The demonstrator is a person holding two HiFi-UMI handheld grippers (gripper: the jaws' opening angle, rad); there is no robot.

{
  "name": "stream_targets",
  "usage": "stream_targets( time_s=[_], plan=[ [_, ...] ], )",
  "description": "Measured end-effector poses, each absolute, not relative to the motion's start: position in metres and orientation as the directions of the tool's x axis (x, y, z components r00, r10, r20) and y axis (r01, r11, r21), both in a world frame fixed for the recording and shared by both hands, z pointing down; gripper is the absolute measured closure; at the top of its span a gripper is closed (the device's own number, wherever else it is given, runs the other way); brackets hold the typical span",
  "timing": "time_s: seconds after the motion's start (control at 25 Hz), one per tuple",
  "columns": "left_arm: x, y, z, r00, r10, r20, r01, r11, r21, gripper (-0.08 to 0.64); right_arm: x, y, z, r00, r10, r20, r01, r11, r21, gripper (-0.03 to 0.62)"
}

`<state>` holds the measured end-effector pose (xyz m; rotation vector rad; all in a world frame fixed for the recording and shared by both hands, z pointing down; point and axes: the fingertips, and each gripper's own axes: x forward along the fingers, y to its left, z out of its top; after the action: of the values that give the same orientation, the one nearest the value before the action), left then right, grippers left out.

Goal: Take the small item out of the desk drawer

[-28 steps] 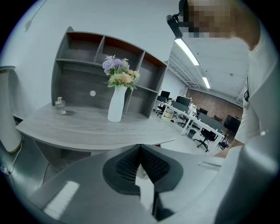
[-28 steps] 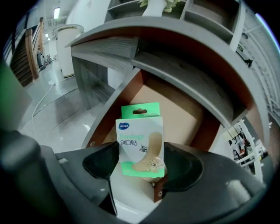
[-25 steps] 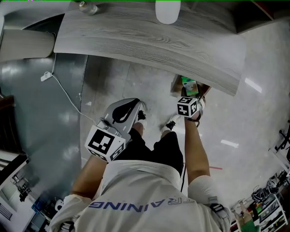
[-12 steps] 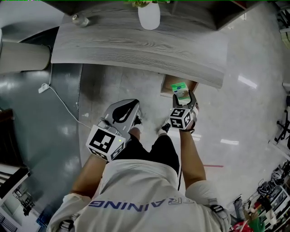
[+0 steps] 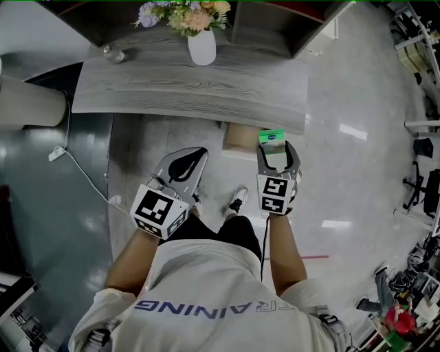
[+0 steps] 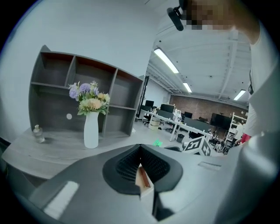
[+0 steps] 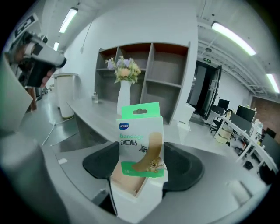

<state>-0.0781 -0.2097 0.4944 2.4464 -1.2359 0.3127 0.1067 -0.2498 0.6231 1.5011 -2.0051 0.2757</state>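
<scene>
Since a second ago both grippers are sitting higher, the right gripper (image 5: 278, 148) by far the more, and the bandage box (image 5: 272, 137) is no longer lying in the drawer (image 5: 240, 137). The right gripper is clamping this one flat cardboard box (image 7: 141, 144) by its lower sides between its two black ribbed pads (image 7: 98, 164). The box is standing upright, white with a green hanging tab and a tan strip printed on the front. It is hanging just right of the open brown drawer, at the near edge of the desk (image 5: 192, 89). The left gripper (image 5: 184, 163) is holding nothing, its two jaws pressing together. The single desk is showing a long, curved top of grey wood grain. One smooth white vase (image 5: 202, 49) of pastel flowers (image 5: 184, 15) is standing at its far side, and one small glass bottle (image 5: 112, 53) is sitting at its far left.
</scene>
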Motion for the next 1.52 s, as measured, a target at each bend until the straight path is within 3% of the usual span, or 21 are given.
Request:
stream_targets(
  time_s=[0.36,1.0,1.52],
  plan=[
    [-0.061,-0.206,0.435,0.599,-0.752,0.276,-0.8,-0.576,0.165,0.561,0.115,-0.25,0.497,-0.244,-0.883,0.4,-0.941,0.316,0.124,0.258],
    [-0.026,-0.205,0.335,0.637,-0.766,0.083,-0.771,-0.633,0.073,0.561,0.123,-0.223,0.35,-0.306,-0.939,0.161,-0.94,0.324,0.103,0.257],
    [-0.027,-0.203,0.327,0.635,-0.771,0.053,-0.772,-0.63,0.081,0.561,0.126,-0.228,0.342,-0.292,-0.943,0.162,-0.945,0.311,0.102,0.258]
  ],
)
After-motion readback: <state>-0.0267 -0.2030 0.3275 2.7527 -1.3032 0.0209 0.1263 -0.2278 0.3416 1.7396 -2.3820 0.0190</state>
